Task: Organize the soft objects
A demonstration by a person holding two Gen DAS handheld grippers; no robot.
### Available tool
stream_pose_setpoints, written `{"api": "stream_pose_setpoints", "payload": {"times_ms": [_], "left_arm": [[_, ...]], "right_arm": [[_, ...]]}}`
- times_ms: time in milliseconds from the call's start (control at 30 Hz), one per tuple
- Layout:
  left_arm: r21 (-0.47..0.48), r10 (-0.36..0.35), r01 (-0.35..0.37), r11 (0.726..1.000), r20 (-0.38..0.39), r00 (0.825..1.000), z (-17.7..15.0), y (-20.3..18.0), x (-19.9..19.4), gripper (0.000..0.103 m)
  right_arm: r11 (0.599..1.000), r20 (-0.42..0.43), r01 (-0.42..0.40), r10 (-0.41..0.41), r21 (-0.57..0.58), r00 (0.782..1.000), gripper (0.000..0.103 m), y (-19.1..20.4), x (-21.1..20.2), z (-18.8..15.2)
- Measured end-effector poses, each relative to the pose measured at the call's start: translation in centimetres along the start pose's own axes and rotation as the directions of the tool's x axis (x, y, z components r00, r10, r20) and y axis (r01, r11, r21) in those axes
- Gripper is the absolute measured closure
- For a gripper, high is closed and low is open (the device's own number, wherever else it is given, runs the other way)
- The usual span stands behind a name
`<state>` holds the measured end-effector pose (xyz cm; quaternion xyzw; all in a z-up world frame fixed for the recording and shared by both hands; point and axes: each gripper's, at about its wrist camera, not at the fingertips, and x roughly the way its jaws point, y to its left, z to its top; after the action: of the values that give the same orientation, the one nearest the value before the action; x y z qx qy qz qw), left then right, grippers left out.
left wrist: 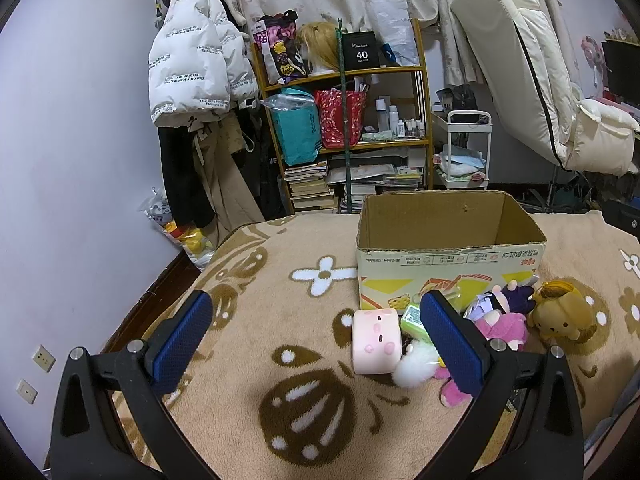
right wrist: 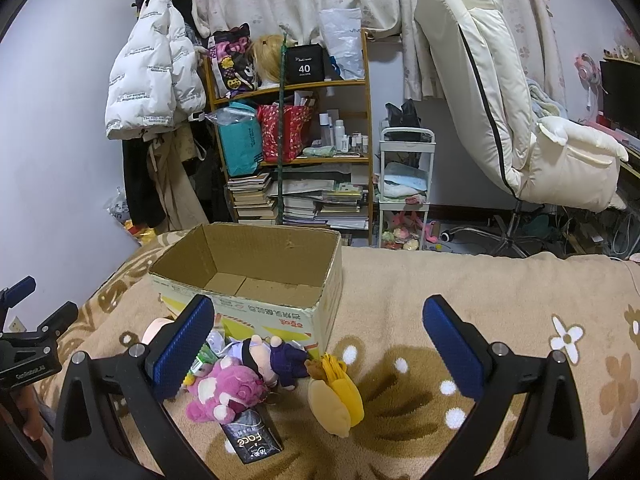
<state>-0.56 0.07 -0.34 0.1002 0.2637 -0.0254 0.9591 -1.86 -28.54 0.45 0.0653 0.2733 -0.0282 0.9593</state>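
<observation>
Presently, both the left gripper [left wrist: 316, 330] and right gripper [right wrist: 319, 344] hovered wide-jawed, empty; the pink square plush [left wrist: 376, 340], nearest the empty cardboard box [right wrist: 256, 276], likely suited a centred first pinch.

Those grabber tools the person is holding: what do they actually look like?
Each is a matte black plastic frame of two curved arms with triangular cut-outs and silver bolts. Flat rectangular fingers carry textured blue pads. The left gripper and right gripper look identical. In the right view, white lettering marks the left gripper's body.
</observation>
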Motion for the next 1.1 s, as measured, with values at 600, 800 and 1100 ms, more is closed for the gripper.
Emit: {"api": "stream_pose_setpoints", "payload": {"times_ms": [600, 800, 1100], "left_arm": [[-0.001, 0.002, -0.002, 1.0, 0.0, 1.0, 0.1, 0.0, 0.1, 0.001], [0.001, 0.004, -0.004, 1.0, 0.002, 1.0, 0.0, 0.1, 0.0, 0.001], [0.001, 0.006, -0.006, 1.0, 0.002, 1.0, 0.1, 0.2, 0.0, 0.001]], "right_arm": [[1.0, 0.004, -0.005, 0.005, -0.016, 1.0, 0.0, 0.3, 0.0, -0.1], [1.0, 0.001, -0.007, 0.007, -0.023, 1.0, 0.0, 0.7, 0.2, -0.1], [1.0, 0.001, -0.009, 0.009, -0.024, 1.0, 0.0, 0.9, 0.2, -0.3]]}}
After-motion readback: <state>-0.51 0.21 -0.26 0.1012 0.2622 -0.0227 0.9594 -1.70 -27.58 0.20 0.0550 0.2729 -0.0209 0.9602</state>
